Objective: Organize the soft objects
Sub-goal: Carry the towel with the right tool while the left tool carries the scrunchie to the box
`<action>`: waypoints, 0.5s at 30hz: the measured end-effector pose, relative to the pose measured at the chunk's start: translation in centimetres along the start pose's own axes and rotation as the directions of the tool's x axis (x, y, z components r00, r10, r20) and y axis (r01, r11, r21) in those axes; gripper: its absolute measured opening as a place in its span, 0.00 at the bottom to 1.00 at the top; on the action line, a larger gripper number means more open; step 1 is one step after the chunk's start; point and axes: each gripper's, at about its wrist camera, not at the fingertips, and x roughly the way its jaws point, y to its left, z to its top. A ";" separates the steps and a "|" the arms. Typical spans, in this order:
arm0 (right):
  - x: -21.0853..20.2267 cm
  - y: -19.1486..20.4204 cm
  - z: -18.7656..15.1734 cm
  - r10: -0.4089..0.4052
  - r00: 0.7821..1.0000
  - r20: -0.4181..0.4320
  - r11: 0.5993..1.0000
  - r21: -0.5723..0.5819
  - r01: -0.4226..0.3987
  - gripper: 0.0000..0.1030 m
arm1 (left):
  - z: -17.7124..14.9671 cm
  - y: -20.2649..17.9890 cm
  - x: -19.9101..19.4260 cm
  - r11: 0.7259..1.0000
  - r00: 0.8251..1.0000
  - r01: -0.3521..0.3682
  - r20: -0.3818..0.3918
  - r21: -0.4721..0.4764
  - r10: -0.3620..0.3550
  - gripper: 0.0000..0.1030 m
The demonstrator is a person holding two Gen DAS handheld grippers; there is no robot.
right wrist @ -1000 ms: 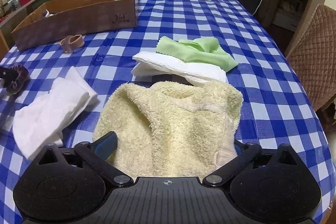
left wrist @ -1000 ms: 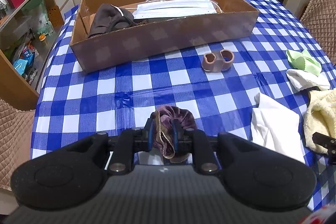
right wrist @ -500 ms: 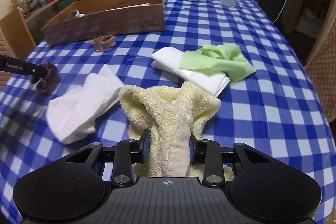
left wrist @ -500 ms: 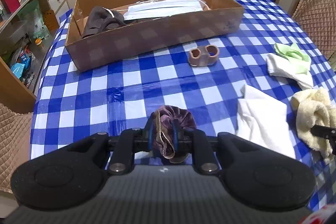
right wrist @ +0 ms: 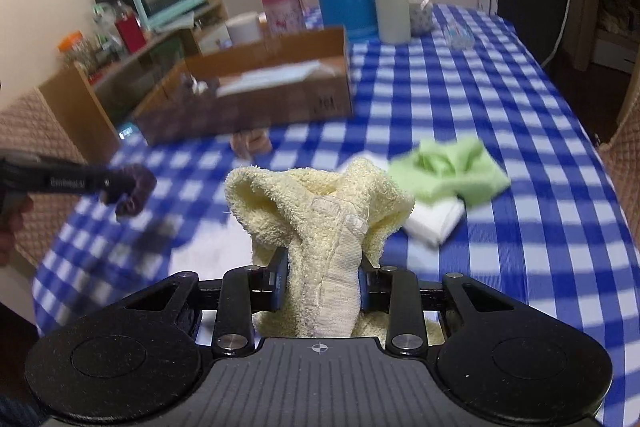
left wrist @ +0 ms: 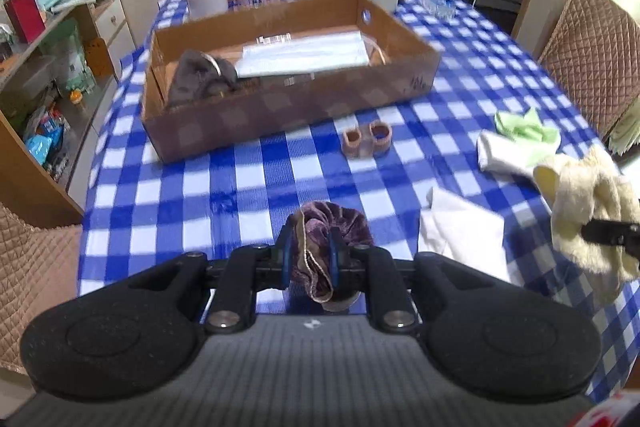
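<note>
Checked blue-and-white cloth covers the desk (left wrist: pixel 256 171), which carries a shallow cardboard box (left wrist: pixel 280 115) toward its far end, long axis running across the desk, open top facing up.

Left claw (left wrist: pixel 310 255): closed on a purple velvet scrunchie (left wrist: pixel 332 227), held clear of the desk near the near edge. The box lies straight ahead of this claw, with only bare cloth between them, so the left hand has the shorter, unobstructed run.

Right claw (right wrist: pixel 322 287): its jaws have just been closing and now grip a bunched yellow towel (right wrist: pixel 320 199), which hangs lifted off the desk near the right edge. From this claw the box lies ahead and to the left.

Remaining loose items: a white cloth (left wrist: pixel 460 227) near the near edge, a folded white cloth (left wrist: pixel 500 155) with a green cloth (left wrist: pixel 524 125) on it by the right edge, and a small brown two-ring piece (left wrist: pixel 368 139) just before the box front wall.

Judgement: carry to the box comes next. A dark garment (left wrist: pixel 200 75) and a flat face mask (left wrist: pixel 304 57) already occupy the box floor; free room appears at its right end. The bulky towel needs to clear the front wall.
</note>
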 end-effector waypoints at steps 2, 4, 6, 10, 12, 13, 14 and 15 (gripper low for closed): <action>-0.2 0.0 1.2 0.016 1.000 0.023 1.000 0.000 -0.016 0.32 | 0.8 0.2 -0.5 1.000 1.000 -0.004 0.025 -0.002 0.005 0.15; -0.2 0.0 2.6 0.036 0.998 0.047 0.999 -0.004 -0.036 0.32 | 1.6 0.4 -0.9 1.000 0.999 -0.006 0.047 -0.009 0.007 0.15; -0.2 0.0 3.9 0.060 0.996 0.067 0.998 -0.009 -0.059 0.32 | 2.6 0.8 -1.2 1.000 0.997 -0.010 0.073 -0.016 0.011 0.15; 0.5 0.0 6.9 0.110 0.989 0.101 0.994 -0.029 -0.107 0.32 | 4.9 1.6 -1.3 1.000 0.993 -0.025 0.119 -0.011 0.026 0.15; 1.1 0.0 8.6 0.140 0.983 0.120 0.990 -0.032 -0.137 0.32 | 6.3 2.0 -1.3 0.999 0.989 -0.038 0.146 -0.005 0.039 0.15; 1.4 0.0 9.5 0.156 0.979 0.132 0.988 -0.035 -0.153 0.32 | 7.0 2.2 -1.2 0.999 0.986 -0.045 0.159 -0.002 0.044 0.15; 1.7 0.0 10.6 0.176 0.973 0.148 0.984 -0.041 -0.171 0.32 | 7.7 2.5 -1.1 0.999 0.984 -0.051 0.171 0.001 0.050 0.15; 2.0 0.0 11.6 0.193 0.967 0.165 0.981 -0.048 -0.188 0.32 | 8.5 2.7 -0.8 0.998 0.982 -0.058 0.182 0.003 0.057 0.15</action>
